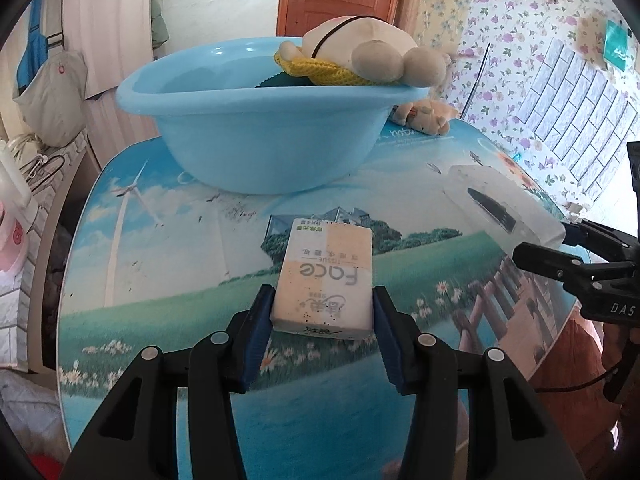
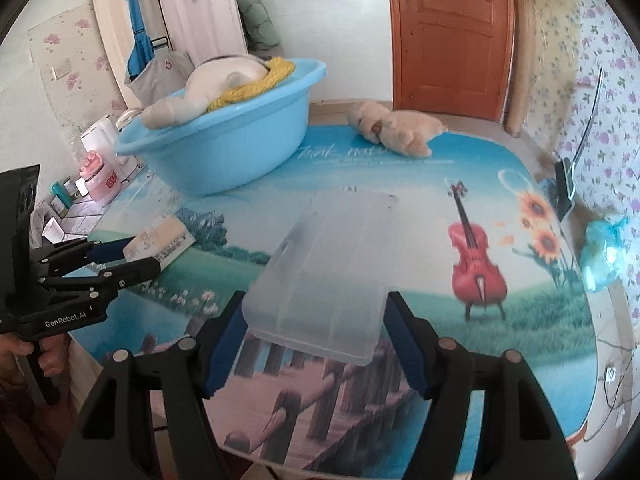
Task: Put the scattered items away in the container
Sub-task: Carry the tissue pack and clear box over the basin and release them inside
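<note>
Basin point(image 1: 256, 152) already held one plush point(image 1: 368, 52); our left gripper point(image 1: 322, 316) clasped tissues point(image 1: 326, 276), right gripper point(image 2: 316, 332) the clear box point(image 2: 332, 264) — another plush point(image 2: 394, 128) waited beyond the jaws.

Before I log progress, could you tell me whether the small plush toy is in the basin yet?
Out: the plush toy lies on the table beside the basin.

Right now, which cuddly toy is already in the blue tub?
The big pale plush toy wearing the yellow knitted scarf lies in the blue tub. The small tan plush toy is on the table behind it.
</note>
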`<state>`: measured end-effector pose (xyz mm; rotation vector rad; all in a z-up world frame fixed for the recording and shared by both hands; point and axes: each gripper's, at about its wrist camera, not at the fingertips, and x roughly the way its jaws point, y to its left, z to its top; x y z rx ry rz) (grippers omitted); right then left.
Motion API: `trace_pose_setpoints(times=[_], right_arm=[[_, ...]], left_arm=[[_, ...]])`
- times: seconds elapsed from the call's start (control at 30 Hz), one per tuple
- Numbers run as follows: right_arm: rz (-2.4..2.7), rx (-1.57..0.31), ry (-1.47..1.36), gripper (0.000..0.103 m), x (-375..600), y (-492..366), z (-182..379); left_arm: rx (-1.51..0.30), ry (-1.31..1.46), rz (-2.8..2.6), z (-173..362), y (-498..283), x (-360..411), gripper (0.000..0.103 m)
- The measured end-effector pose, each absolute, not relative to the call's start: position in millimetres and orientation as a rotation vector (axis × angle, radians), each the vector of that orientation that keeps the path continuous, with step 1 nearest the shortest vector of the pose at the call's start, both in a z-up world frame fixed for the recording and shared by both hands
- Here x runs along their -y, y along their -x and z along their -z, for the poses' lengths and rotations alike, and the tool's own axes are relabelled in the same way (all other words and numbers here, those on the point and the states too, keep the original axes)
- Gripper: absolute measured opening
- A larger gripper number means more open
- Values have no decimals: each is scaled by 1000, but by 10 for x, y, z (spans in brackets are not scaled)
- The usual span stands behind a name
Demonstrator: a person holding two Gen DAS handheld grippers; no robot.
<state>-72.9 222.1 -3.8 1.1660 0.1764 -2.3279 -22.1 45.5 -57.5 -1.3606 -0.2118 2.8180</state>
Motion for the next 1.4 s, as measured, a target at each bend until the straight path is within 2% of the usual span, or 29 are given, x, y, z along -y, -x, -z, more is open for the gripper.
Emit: trace_pose_setpoints(times=[0.57,0.73,0.87,0.93,1.17,1.4], right_arm=[[2305,-229,-1202,69,-2098,575,162],[2304,-245,-1177,76,-2061,580,203],[2325,-258,-1163,76,-2045,600,211],[2344,-221,-1155,68,-2086,609,194],[2386,-154,-1055,65,-2200,566,-14],[2396,-99,-937,64,-2223,493,-342]], left_arm=[[121,1375,-2836,605,127,-392,48],[65,1347,-2858,618,144,-425,51],[61,1328,-2867,621,171,-422,52],[76,1323,-2867,614,170,-411,46],[158,1282,-2868,507,71,-340,45],[201,1182,-2929,136,-205,-235,45]])
